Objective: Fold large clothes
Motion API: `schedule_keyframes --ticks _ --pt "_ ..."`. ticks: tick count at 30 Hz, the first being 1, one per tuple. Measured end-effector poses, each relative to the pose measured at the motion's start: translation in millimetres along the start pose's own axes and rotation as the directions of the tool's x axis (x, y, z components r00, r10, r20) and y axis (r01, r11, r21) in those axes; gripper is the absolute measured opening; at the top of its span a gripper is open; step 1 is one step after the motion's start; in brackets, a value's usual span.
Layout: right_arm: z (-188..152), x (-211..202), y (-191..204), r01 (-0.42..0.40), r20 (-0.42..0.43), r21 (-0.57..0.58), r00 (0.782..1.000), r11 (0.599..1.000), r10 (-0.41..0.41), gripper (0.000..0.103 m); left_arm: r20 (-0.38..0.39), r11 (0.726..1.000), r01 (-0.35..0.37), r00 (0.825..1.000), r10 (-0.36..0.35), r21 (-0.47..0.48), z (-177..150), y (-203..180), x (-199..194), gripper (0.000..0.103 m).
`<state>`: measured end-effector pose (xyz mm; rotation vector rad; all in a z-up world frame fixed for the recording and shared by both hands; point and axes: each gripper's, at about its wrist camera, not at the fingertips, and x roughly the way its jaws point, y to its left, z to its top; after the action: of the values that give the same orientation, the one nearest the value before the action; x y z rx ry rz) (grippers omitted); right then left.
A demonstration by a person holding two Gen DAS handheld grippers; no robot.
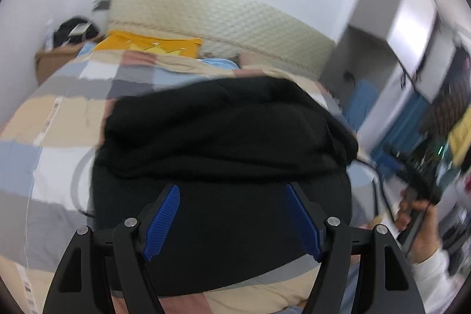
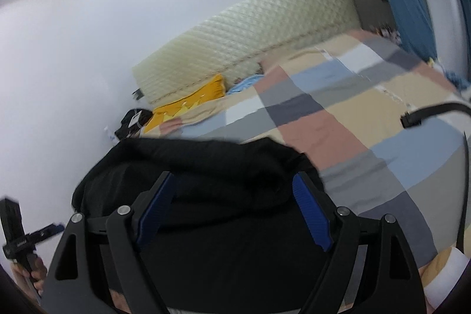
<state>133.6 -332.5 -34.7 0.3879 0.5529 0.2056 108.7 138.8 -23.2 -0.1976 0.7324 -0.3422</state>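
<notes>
Black garment [image 1: 223, 137] lay bunched, partly folded, at the frame's centre on the patchwork quilt [image 1: 50, 131], and both the left gripper [image 1: 232, 190] and right gripper [image 2: 234, 177] hovered wide-jawed and empty, so each would likely best pinch one near corner evenly.

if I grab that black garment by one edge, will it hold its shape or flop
Likely flop: the black garment lies in soft rounded folds on the quilt. It looks thick, so probably rather heavy and bulky. Its matte knit seems unlikely to slip from the ribbed pads.
</notes>
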Motion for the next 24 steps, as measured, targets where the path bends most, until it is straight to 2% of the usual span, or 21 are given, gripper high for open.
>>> schedule_keyframes --ticks 2,5,7,9,12,17,24 --pt "-11 7 16 -0.016 -0.038 -0.062 0.999 0.998 0.013 0.083 -0.006 0.995 -0.044 0.999 0.044 0.091 -6 -23 17 0.073" --pt "-28 31 37 -0.05 -0.118 -0.13 0.992 0.99 0.035 0.083 -0.027 0.986 -0.079 0.996 0.084 0.146 -10 -42 40 0.073" --pt "-38 52 45 -0.058 -0.165 -0.16 0.986 0.985 0.031 0.083 -0.046 0.984 -0.1 0.993 0.108 0.15 -9 -46 61 0.073" --pt "-44 75 44 -0.051 -0.219 -0.154 0.976 0.987 0.016 0.083 -0.07 0.978 -0.153 0.984 0.164 0.14 -6 -43 81 0.073" --pt "-49 105 37 -0.04 -0.277 -0.131 0.961 0.991 0.002 0.083 -0.084 0.983 -0.17 0.981 0.176 0.069 3 -26 102 0.073" --pt "-39 136 34 0.003 -0.29 -0.144 0.956 0.99 -0.045 0.083 -0.074 0.973 -0.221 0.971 0.226 0.067 23 -13 126 0.073" --pt "-24 181 35 0.003 -0.307 -0.184 0.95 0.983 -0.061 0.084 -0.08 0.959 -0.26 0.96 0.27 0.11 45 -13 160 0.073"
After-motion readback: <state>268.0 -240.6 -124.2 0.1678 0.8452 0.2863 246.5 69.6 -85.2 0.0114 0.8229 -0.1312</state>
